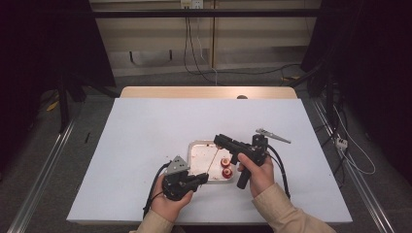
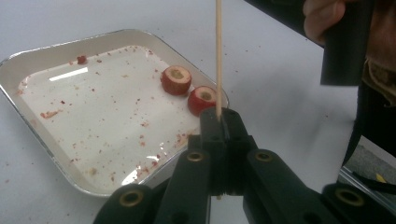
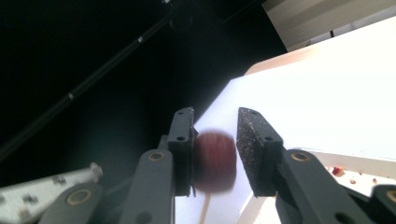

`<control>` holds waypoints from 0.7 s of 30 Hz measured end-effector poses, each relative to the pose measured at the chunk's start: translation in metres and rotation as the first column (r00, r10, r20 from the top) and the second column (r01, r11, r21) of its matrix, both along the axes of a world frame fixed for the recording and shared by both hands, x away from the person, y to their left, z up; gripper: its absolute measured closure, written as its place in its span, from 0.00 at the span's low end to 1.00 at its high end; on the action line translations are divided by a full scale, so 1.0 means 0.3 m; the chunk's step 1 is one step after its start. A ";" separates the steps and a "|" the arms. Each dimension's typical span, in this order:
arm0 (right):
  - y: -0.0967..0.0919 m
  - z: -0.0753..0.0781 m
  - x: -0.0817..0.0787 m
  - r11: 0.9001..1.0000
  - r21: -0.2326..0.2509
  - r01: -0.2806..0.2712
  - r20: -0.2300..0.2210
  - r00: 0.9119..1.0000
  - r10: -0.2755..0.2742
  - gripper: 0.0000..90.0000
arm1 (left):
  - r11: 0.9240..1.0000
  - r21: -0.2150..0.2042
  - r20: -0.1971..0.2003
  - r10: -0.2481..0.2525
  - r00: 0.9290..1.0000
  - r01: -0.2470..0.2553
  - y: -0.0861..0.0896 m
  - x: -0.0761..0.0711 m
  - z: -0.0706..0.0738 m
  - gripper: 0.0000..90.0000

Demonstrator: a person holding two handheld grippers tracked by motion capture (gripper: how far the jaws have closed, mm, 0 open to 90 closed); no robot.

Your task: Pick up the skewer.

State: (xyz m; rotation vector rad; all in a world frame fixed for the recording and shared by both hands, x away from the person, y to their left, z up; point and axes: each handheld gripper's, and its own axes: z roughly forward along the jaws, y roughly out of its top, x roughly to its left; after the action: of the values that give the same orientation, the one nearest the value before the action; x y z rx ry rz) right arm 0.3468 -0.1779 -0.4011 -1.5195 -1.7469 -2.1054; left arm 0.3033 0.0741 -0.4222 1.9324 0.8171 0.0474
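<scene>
Here, in the high view, the left gripper [image 1: 203, 178], low and left of centre, is clamped tight on the foot of a thin wooden skewer [image 1: 212, 159] that slants up to the right gripper [image 1: 219, 140] over the metal tray [image 1: 200, 143]. Two red fruit pieces [image 1: 226, 167] lie at the tray's right edge.

In the left gripper view the jaws pinch the skewer [image 2: 218, 56] at the centre; it rises to the top of the frame, beside the fruit pieces [image 2: 176, 80].

In the right gripper view the jaws stand partly apart around a blurred red fruit [image 3: 214, 161] on the stick; whether the pads press it cannot be told. The fruit looks soft and easily crushed, so a gentle hold on its sides suits it; the skewer is light, stiff and liable to snap, best held low.
</scene>
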 end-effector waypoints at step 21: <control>0.009 -0.027 0.002 1.000 -0.001 -0.009 -0.067 0.998 0.009 0.82 | 1.000 0.009 -0.029 0.012 1.000 -0.012 -0.007 -0.007 -0.002 1.00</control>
State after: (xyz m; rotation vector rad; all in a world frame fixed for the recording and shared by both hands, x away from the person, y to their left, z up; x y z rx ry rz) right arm 0.3474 -0.1751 -0.4094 -1.5606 -1.7305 -2.0247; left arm 0.3011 0.0720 -0.4227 1.9407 0.8491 0.0306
